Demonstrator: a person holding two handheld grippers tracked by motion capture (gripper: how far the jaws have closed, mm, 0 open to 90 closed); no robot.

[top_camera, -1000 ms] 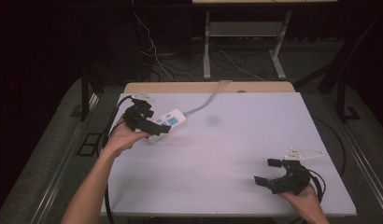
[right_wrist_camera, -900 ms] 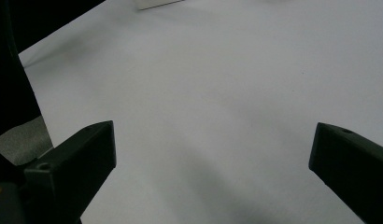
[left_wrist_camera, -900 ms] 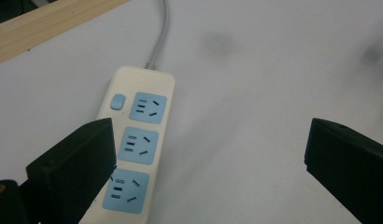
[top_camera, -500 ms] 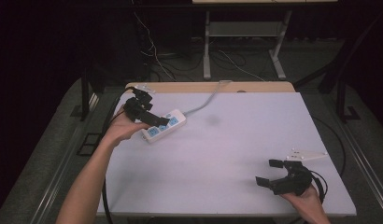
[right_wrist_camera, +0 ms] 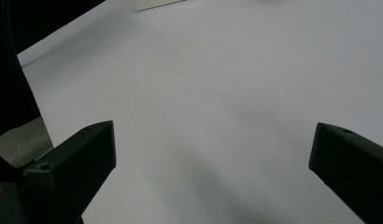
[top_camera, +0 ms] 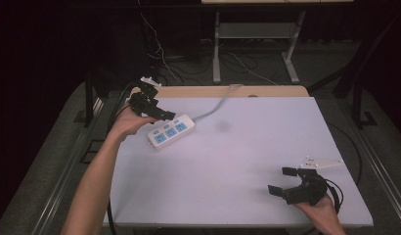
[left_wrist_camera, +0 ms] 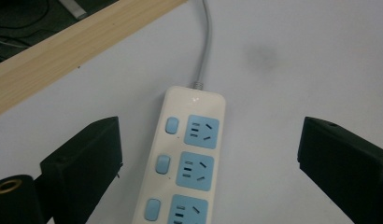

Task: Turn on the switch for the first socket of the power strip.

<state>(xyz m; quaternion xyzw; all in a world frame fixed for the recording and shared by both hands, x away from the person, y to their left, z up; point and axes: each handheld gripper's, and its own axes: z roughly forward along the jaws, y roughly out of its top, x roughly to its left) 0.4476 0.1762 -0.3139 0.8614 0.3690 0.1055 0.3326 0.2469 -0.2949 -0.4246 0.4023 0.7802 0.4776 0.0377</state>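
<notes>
A white power strip (top_camera: 171, 131) with three blue sockets lies flat at the far left of the white table (top_camera: 237, 161). Its grey cord (top_camera: 215, 106) runs off over the far edge. My left gripper (top_camera: 157, 113) hovers at the strip's far-left end, open. In the left gripper view the power strip (left_wrist_camera: 189, 158) lies between and beyond the wide-apart jaws of the left gripper (left_wrist_camera: 210, 135), which touch nothing. My right gripper (top_camera: 281, 181) rests near the front right corner, open and holding nothing. In the right gripper view the right gripper (right_wrist_camera: 213, 140) looks over bare table (right_wrist_camera: 217, 84).
A wooden strip (top_camera: 213, 91) borders the table's far edge. A faint dark smudge (top_camera: 222, 126) marks the tabletop right of the power strip. Cables (top_camera: 159, 54) and a metal stand (top_camera: 257, 34) sit on the dark floor beyond the table.
The power strip shifted slightly toward the near left and turned, then stayed put. My left gripper has drawn back toward the far left corner. The right gripper has not moved.
</notes>
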